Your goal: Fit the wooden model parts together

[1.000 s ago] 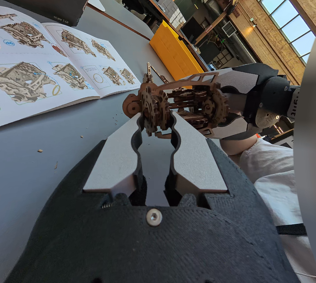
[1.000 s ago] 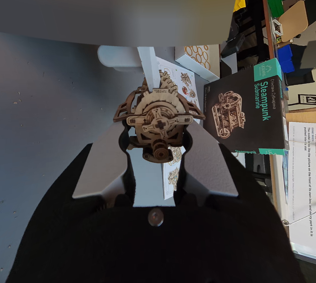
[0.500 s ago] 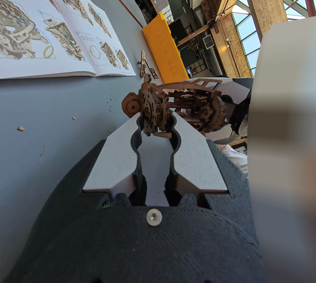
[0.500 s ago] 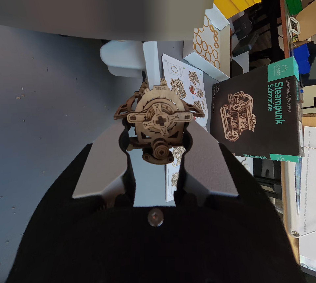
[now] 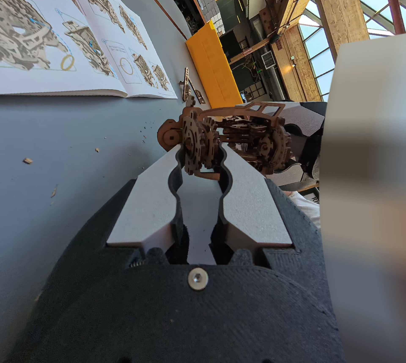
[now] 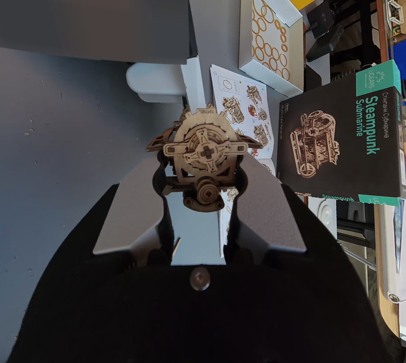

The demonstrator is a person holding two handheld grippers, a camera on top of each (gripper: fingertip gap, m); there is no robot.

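The wooden gear model (image 5: pixel 230 143) hangs above the grey table (image 5: pixel 66 154), held at both ends — a dark cluster of cogs and curved frame pieces. The left gripper (image 5: pixel 201 154) is clenched on the stacked gear wheels at its near end, the two grey fingers (image 5: pixel 153 198) pressing the wheels from either side. At the far end the right gripper (image 6: pixel 198 168) clamps the body just behind the round faceplate with its cross-shaped hub, a small roller hanging below between the fingers.

On the table just beyond the model lies a loose wooden strut piece (image 5: pixel 190 86), flat and apart from it. Beside that sits a yellow bin (image 5: pixel 213 69). An open instruction booklet (image 5: pixel 66 45) spreads across the table to the left, with wood crumbs (image 5: pixel 27 161) scattered near it. In the right wrist view a black model box (image 6: pixel 336 143) stands past the booklet — and a white tray of rubber rings (image 6: pixel 270 38) lies next to it.
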